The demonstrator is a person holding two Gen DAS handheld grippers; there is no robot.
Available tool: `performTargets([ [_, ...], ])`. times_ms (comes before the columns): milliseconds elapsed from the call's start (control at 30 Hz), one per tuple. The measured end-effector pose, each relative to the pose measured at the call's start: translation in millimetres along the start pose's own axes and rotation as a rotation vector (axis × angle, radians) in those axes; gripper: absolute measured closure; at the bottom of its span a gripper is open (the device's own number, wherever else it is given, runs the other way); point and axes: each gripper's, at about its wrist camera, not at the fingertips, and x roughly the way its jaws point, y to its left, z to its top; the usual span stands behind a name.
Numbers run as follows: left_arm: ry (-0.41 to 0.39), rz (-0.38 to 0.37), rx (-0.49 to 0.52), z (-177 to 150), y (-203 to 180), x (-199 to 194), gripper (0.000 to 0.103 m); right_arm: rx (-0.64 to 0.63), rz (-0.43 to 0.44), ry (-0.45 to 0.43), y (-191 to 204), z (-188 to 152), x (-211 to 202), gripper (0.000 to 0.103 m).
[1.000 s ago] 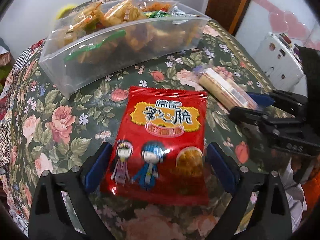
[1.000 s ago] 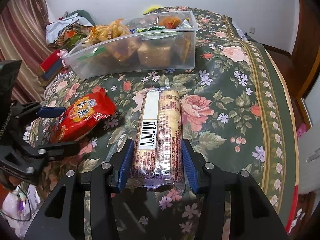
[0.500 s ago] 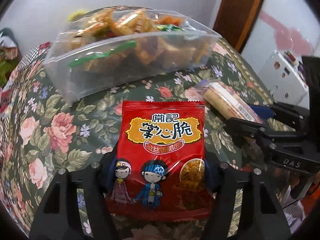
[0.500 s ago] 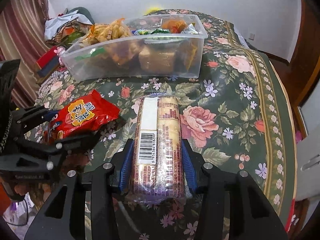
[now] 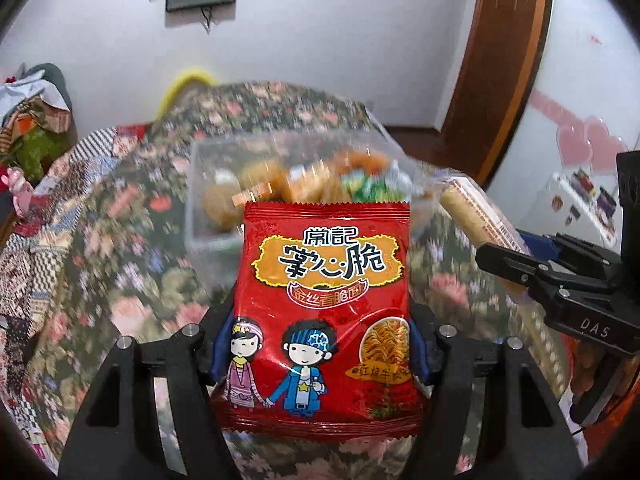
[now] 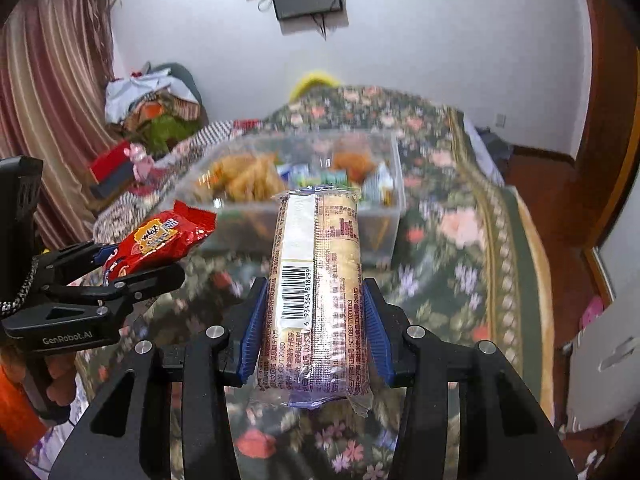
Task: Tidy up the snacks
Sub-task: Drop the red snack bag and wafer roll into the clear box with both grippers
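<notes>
Left gripper (image 5: 320, 344) jaws pinching red snack packet (image 5: 324, 280); right gripper (image 6: 314, 332) jaws pinching biscuit sleeve (image 6: 316, 292)

Both wrist views close, angled down; share snack bin (image 5: 208, 184) on table (image 6: 460, 248).

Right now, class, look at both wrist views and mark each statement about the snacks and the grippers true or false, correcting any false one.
1. The left gripper is clamped on a red snack bag. True.
2. The right gripper is open with nothing between its pads. False: it is shut on a long biscuit pack with a barcode facing up.
3. The clear plastic bin has no snacks in it. False: it already holds several snacks.
4. The cloth under the bin has a floral pattern. True.
5. The red snack bag lies flat on the cloth. False: it is held up off it.
</notes>
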Motion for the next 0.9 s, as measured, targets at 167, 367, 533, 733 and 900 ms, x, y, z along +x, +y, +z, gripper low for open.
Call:
performTargets([
  [167,-0.045,0.006,-0.036,31.0,9.2,0.7,0.036,-0.003,0.004,-0.062,2.3,27.5,0.6,0.061],
  [367,-0.076,0.021,-0.058,60.0,12.8,14.3,0.036,-0.016,0.012,-0.092,8.4,54.4,19.6,0.061],
  [533,-0.042,0.027,-0.092,78.8,20.6,45.0,0.036,-0.029,-0.001,-0.077,11.4,68.9,46.5,0.061],
  [733,0.025,0.024,-0.135,91.1,30.6,85.3,0.036,-0.016,-0.011,-0.030,3.4,74.6,77.0,0.061],
  [900,0.065,0.019,-0.162,91.9,35.7,101.9,0.025,0.010,-0.002,0.024,-4.4,72.2,95.2,0.060],
])
